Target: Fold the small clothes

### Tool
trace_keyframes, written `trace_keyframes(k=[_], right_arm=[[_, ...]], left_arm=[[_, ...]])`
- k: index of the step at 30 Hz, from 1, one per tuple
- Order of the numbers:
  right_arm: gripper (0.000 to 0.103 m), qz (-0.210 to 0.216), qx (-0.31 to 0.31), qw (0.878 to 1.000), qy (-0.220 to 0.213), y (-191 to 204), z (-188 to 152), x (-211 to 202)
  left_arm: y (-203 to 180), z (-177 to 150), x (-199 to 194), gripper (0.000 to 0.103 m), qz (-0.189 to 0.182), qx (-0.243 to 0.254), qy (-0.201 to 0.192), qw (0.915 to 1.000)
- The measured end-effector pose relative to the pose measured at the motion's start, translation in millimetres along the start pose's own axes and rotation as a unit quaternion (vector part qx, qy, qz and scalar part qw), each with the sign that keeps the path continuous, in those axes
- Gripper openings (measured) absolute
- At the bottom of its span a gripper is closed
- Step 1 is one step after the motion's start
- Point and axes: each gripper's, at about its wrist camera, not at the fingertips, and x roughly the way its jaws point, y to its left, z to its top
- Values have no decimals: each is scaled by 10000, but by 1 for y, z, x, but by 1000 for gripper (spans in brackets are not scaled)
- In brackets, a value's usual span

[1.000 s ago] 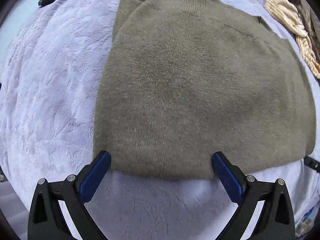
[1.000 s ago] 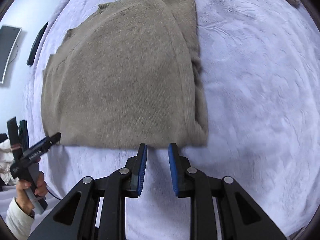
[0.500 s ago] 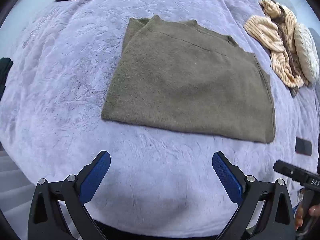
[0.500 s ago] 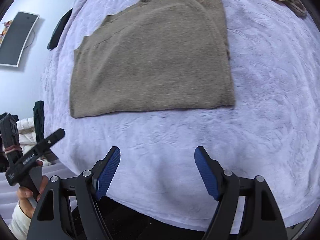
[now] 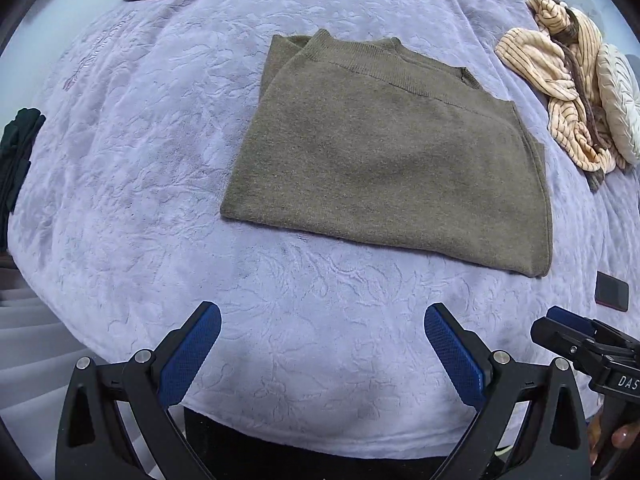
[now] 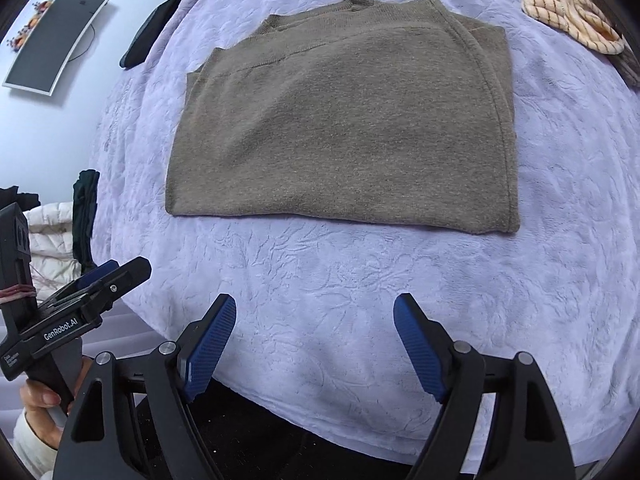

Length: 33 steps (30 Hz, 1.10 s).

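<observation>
Olive knit sweater (image 5: 384,160) lies folded on the lavender bedspread (image 5: 160,160), both grippers (image 5: 322,350) (image 6: 314,344) spread, empty; next garment likely awaits.

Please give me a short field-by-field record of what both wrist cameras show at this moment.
surface: lavender embossed blanket
garment: olive-brown sweater, folded into a flat rectangle, ribbed collar at the far edge
left tongs: open, holding nothing, short of the sweater's near edge
right tongs: open, holding nothing, short of the near edge
other clothes: cream striped knit pile at the far right
near right edge: dark phone
</observation>
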Motion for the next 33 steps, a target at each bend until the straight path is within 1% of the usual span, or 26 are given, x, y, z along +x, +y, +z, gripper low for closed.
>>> trace_keyframes(k=[5, 9, 14, 16, 18, 20, 21, 22, 26, 27, 29, 30, 33], right_arm=[[84, -175, 21, 9998, 12, 13, 0, 4], [84, -285, 180, 9994, -22, 25, -3, 7], [84, -398, 336, 9986, -57, 42, -8, 16], [84, -423, 415, 9982, -63, 49, -11, 20], [84, -464, 488, 9977, -75, 55, -15, 23], [84, -486, 594, 9970, -69, 60, -18, 26], [84, -492, 634, 9968, -63, 61, -19, 27], [84, -499, 685, 9964, -62, 62, -21, 29], [84, -535, 779, 9955, -26, 67, -28, 33], [84, -558, 775, 9954, 6, 68, -29, 35], [84, -599, 749, 9954, 65, 68, -30, 37], [84, -599, 734, 9955, 83, 67, -30, 37], [84, -558, 721, 9958, 125, 63, -28, 38]], left_arm=[[14, 4, 6, 102, -136, -26, 61, 9999], [27, 9, 12, 102, -141, 60, 70, 9999], [47, 19, 27, 102, -290, 237, 193, 9991], [55, 22, 33, 102, -498, 287, 234, 9981], [68, 27, 39, 102, -908, 159, 242, 9955], [83, 31, 46, 102, -1432, -66, 227, 9894], [89, 33, 51, 102, -1697, -150, 238, 9851], [93, 36, 58, 102, -1894, -196, 269, 9813], [93, 40, 85, 102, -2366, -259, 403, 9704], [94, 41, 91, 102, -2483, -361, 434, 9670], [94, 42, 103, 102, -2799, -637, 488, 9567], [93, 43, 107, 102, -2904, -724, 475, 9530], [93, 48, 118, 102, -3028, -960, 335, 9476]])
